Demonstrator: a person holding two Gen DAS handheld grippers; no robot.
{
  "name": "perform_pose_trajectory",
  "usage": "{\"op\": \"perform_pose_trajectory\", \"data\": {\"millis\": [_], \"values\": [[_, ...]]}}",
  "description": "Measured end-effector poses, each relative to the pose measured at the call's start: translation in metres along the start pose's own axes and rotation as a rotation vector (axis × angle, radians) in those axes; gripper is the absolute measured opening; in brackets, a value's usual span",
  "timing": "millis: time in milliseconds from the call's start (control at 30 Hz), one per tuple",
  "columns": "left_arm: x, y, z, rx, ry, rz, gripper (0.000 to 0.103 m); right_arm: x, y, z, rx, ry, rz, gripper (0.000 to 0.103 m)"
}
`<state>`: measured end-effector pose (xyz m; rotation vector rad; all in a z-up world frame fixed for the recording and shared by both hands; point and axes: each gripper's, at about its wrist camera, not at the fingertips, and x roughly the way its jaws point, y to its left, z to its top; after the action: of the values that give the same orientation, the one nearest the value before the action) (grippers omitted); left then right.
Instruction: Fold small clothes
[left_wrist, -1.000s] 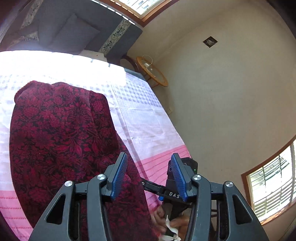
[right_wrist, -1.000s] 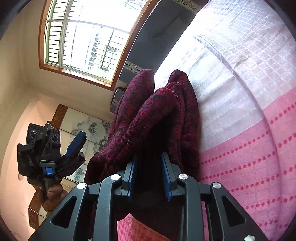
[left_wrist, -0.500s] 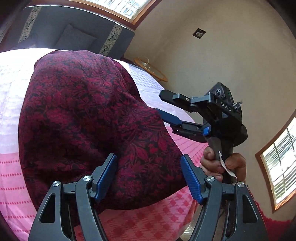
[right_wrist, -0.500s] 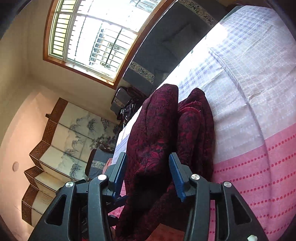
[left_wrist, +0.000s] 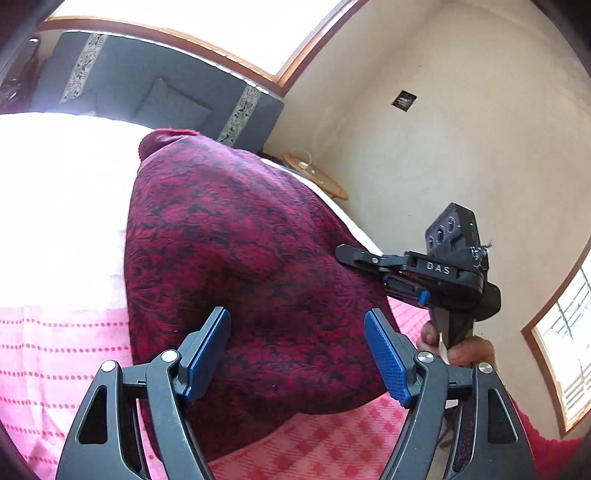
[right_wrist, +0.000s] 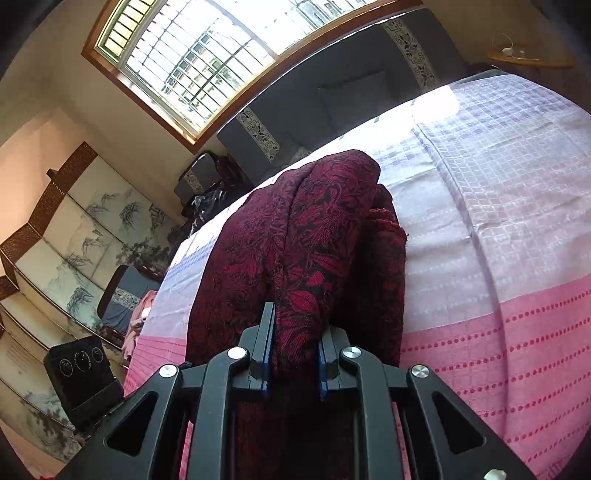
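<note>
Our right claw (right_wrist: 293, 350) has just clamped the red garment (left_wrist: 251, 280), left claw (left_wrist: 297, 354) just widened around it untouched: we lift evenly above the bed (right_wrist: 517, 236).

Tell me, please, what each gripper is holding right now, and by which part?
The right gripper pinches a bunched fold at the near end of the dark red garment. The left gripper is open, holding nothing.

1. Right gripper (left_wrist: 341, 254) tips: buried in the red garment (left_wrist: 240, 258) in the left wrist view.
2. Garment's near end: hidden behind gripper body in the right wrist view.
3. Bed (left_wrist: 55, 184) far left: overexposed, pattern unreadable.
</note>
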<state>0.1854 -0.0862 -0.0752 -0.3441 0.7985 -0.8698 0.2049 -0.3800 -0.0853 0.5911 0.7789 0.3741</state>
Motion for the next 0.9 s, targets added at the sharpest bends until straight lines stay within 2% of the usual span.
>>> {"op": "perform_pose_trajectory", "data": {"millis": [67, 167, 200, 333, 400, 467, 500, 600, 700, 733, 767, 867, 900], "values": [[0.006, 0.011, -0.008, -0.021, 0.018, -0.004, 0.075, 0.006, -0.016, -0.008, 0.039, 0.016, 0.004, 0.016], [0.008, 0.010, -0.026, 0.061, -0.001, 0.030, 0.075, 0.014, -0.030, -0.017, 0.083, 0.029, 0.019, 0.017], [0.010, 0.007, -0.029, 0.073, 0.016, 0.038, 0.075, 0.014, -0.031, -0.019, 0.084, 0.030, 0.019, 0.017], [0.011, 0.006, -0.033, 0.085, 0.015, 0.024, 0.079, 0.005, -0.026, -0.019, 0.071, 0.000, -0.013, 0.028], [0.011, 0.011, -0.033, 0.065, 0.008, 0.010, 0.079, -0.006, -0.020, -0.014, 0.060, -0.044, -0.070, 0.039], [0.005, 0.018, -0.040, 0.045, 0.000, -0.006, 0.079, -0.012, -0.018, -0.007, 0.047, -0.070, -0.145, 0.072], [0.004, 0.021, -0.041, 0.036, -0.002, -0.013, 0.079, -0.011, -0.020, -0.004, 0.051, -0.065, -0.159, 0.075], [0.004, 0.023, -0.038, 0.021, -0.004, -0.024, 0.079, -0.002, -0.026, 0.006, 0.097, -0.021, -0.114, 0.075], [0.002, 0.026, -0.040, 0.018, -0.003, -0.025, 0.079, 0.008, -0.021, 0.015, 0.084, 0.006, -0.088, 0.073], [0.002, 0.027, -0.040, 0.016, -0.003, -0.025, 0.079, 0.013, -0.018, 0.018, 0.073, 0.020, -0.073, 0.061], [0.004, 0.027, -0.036, 0.013, -0.003, -0.023, 0.079, 0.021, -0.014, 0.020, 0.063, 0.052, -0.081, 0.041], [0.002, 0.026, -0.031, -0.002, -0.023, -0.008, 0.079, 0.040, -0.003, 0.028, 0.030, 0.096, -0.113, 0.025], [0.000, 0.027, -0.031, -0.013, -0.038, -0.003, 0.079, 0.044, 0.001, 0.031, 0.023, 0.094, -0.104, 0.024]]}}
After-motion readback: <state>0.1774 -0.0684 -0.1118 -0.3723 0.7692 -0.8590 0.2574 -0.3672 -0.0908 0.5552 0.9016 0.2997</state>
